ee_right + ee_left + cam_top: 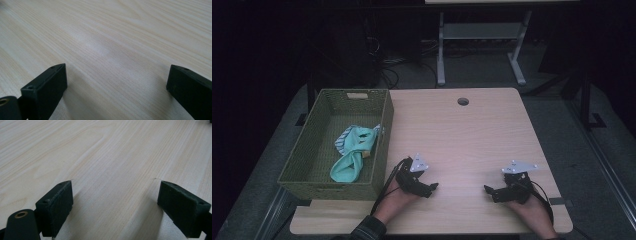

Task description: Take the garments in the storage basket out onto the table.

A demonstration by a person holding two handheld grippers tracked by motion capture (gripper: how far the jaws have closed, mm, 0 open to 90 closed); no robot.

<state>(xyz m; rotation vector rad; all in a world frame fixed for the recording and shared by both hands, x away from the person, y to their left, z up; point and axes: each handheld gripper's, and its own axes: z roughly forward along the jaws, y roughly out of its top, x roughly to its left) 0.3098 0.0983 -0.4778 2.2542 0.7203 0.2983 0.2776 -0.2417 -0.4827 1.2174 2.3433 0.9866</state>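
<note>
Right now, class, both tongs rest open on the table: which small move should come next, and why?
Probably swing the left tongs up and over toward the teal cloth in the green wicker basket. Both tongs are open with nothing between their jaws, the cloth is the nearest thing to handle, and the right tongs lie farther off.

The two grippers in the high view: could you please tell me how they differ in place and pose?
The left gripper lies near the green basket, jaws pointing right; the right gripper lies toward the table's right edge, jaws pointing left. Both rest low over bare wood with jaws open and nothing between them.
</note>
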